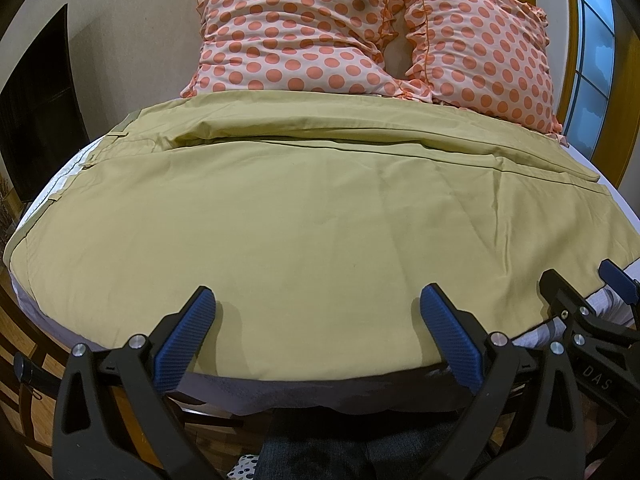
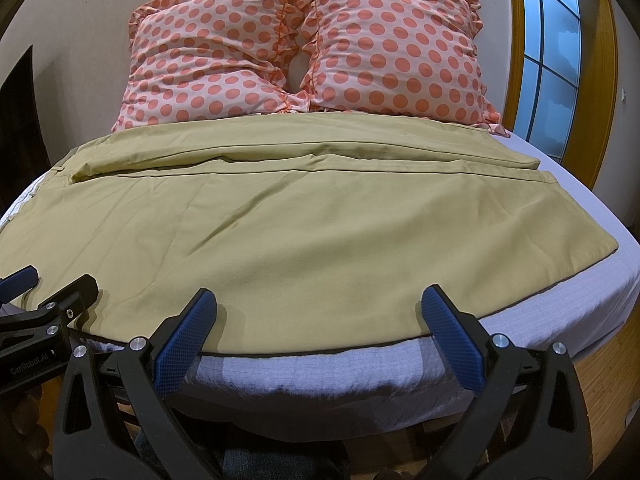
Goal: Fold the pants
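Nearest, the left gripper (image 1: 318,300) and right gripper (image 2: 320,300) hang side by side with jaws spread wide and empty over the near edge of the pants (image 2: 280,220), which lie flat across the bed (image 2: 520,320), with two pillows (image 2: 304,60) behind.

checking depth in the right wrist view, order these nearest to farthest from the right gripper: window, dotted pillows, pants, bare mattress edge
From the right gripper:
1. Pants, directly beneath and ahead; bare mattress edge, just below the gripper. Too close to call between them.
2. Dotted pillows, at the headboard end.
3. Window, far right, beyond the bed.
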A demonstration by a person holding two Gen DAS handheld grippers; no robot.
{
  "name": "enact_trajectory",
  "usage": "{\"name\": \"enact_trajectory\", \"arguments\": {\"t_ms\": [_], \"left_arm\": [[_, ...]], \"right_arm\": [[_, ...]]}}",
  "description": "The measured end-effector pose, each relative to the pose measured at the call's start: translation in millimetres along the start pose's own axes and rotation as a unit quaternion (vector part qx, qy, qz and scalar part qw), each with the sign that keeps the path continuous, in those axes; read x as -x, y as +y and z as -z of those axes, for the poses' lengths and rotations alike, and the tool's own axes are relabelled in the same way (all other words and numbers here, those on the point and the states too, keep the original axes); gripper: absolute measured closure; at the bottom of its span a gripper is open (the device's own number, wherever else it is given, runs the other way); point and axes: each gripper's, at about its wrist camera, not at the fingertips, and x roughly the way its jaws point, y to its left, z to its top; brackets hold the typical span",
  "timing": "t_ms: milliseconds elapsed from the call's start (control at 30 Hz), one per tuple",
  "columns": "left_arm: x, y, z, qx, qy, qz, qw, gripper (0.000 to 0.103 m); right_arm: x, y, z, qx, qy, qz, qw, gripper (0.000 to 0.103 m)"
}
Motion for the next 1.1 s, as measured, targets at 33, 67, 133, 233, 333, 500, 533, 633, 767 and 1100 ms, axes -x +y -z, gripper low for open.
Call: {"name": "enact_trajectory", "arguments": {"t_ms": [33,67,133,233,333,500,533,633,767,1100], "left_arm": [[0.0,0.0,0.0,0.0,0.0,0.0,1.0,0.002],[0.0,0.0,0.0,0.0,0.0,0.0,1.0,0.002],[0.0,0.0,0.0,0.0,0.0,0.0,1.0,0.002],[-0.1,0.0,-0.1,-0.001,0.0,0.001,1.0,0.002],[-0.1,0.0,-0.1,-0.001,0.0,0.001,1.0,0.002],[4.0,2.0,3.6,-0.012,-0.005,0.013,0.9998,0.002],[4.1,2.8,2.0,-0.015,-0.003,0.016,0.9998,0.002],[2.6,3.2,-11.3,-0.026,0.004,0.009,0.9996,0.002],[8.6,5.6,-38.9,-0.046,-0.036,-0.014,0.9982,0.002],[-13.8,5.2,-102.8,-0.034,-0.055,0.012,0.9979,0.002]], "right_arm": [[0.0,0.0,0.0,0.0,0.0,0.0,1.0,0.001],[0.0,0.0,0.1,0.0,0.0,0.0,1.0,0.001],[0.0,0.0,0.3,0.0,0.0,0.0,1.0,0.001],[0.0,-0.1,0.4,0.001,0.0,0.0,1.0,0.001],[-0.5,-0.3,1.9,0.002,-0.001,-0.002,1.0,0.001],[-3.2,-11.5,-3.4,0.012,0.012,-0.02,1.0,0.001],[-6.2,-19.6,-11.8,0.004,0.019,-0.013,1.0,0.001],[-8.0,-57.0,-54.0,-0.035,-0.003,0.02,0.999,0.001],[-42.4,-115.7,-132.5,-0.114,0.016,0.064,0.991,0.001],[-250.6,-221.0,-243.7,-0.304,0.153,0.183,0.922,0.059]]}}
